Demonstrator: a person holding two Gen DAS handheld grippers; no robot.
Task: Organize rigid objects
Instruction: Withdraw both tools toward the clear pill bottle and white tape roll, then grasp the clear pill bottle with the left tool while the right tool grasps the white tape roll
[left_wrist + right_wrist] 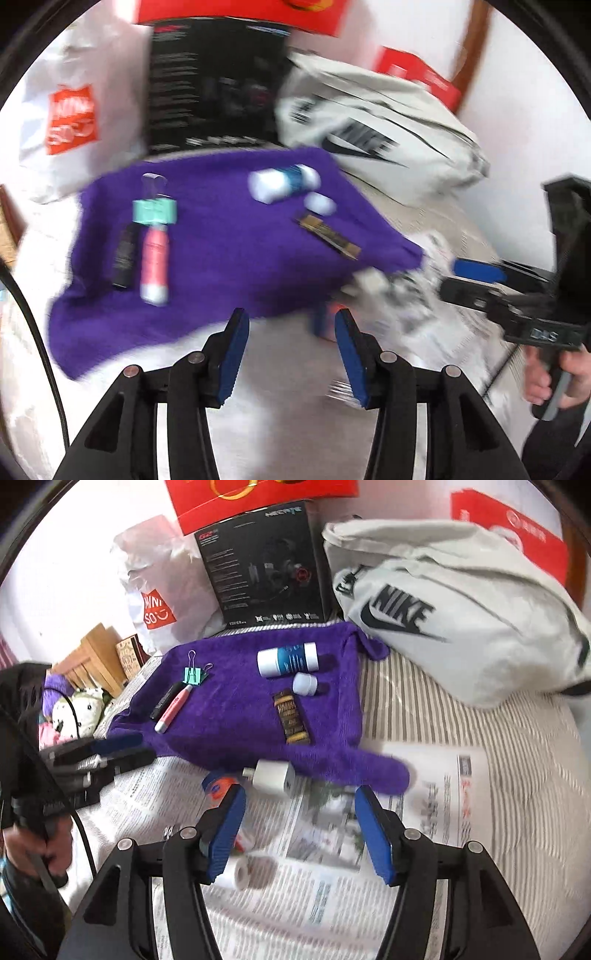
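A purple towel (251,709) lies on the bed with a teal binder clip (194,675), a black stick (167,700), a pink tube (173,709), a white-and-blue bottle (288,660), a small white cap (305,684) and a brown bar (291,718) on it. A white charger (271,777), an orange-and-blue item (218,788) and a white roll (245,873) lie on newspaper (443,812) in front. My right gripper (299,830) is open and empty above the newspaper. My left gripper (291,354) is open and empty before the towel (221,236).
A black box (266,576), red boxes (258,498), a white Miniso bag (159,587) and a white Nike bag (443,605) stand behind the towel. Wooden items (96,657) and clutter lie at the left. A black cable (33,332) hangs at the left.
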